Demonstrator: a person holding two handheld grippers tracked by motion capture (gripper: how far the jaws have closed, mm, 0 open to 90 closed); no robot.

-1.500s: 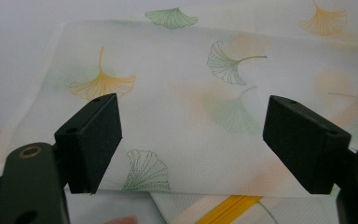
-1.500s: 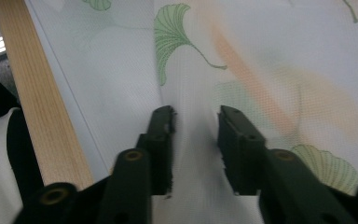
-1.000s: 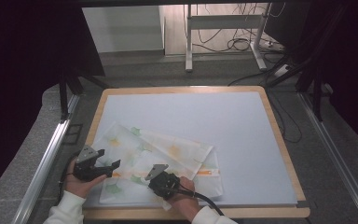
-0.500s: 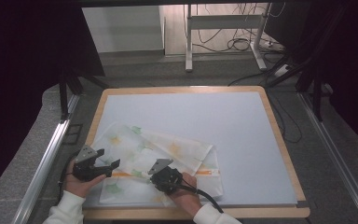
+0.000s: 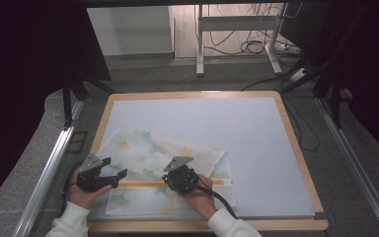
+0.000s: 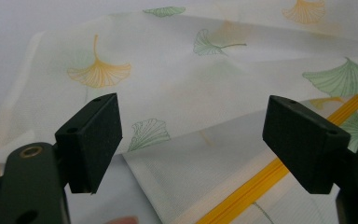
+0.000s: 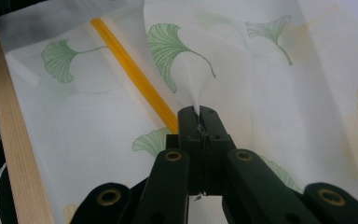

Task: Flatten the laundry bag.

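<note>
A white cloth (image 5: 153, 158) printed with green and orange ginkgo leaves lies crumpled at the near left of the board, a yellow stripe (image 5: 138, 184) running across it. My right gripper (image 5: 167, 182) is shut on a raised fold of this cloth (image 7: 261, 70), its jaws pinched together (image 7: 199, 114) beside the yellow stripe (image 7: 135, 77). My left gripper (image 5: 116, 167) hovers at the cloth's left edge. Its jaws stand wide open (image 6: 191, 135) over the cloth (image 6: 177, 70) and the stripe (image 6: 270, 172), with nothing gripped between the pads (image 6: 93, 140).
The cloth rests on a pale mat (image 5: 227, 123) framed in wood (image 5: 296, 148); the wooden near edge (image 7: 9, 116) runs close to my right gripper. Metal rails (image 5: 49, 168) flank the table. A desk frame and cables (image 5: 256, 44) stand beyond the far edge.
My right gripper has lifted and shifted a little away from the near edge, drawing the pinched fold of cloth up with it. The left gripper has stayed put.
</note>
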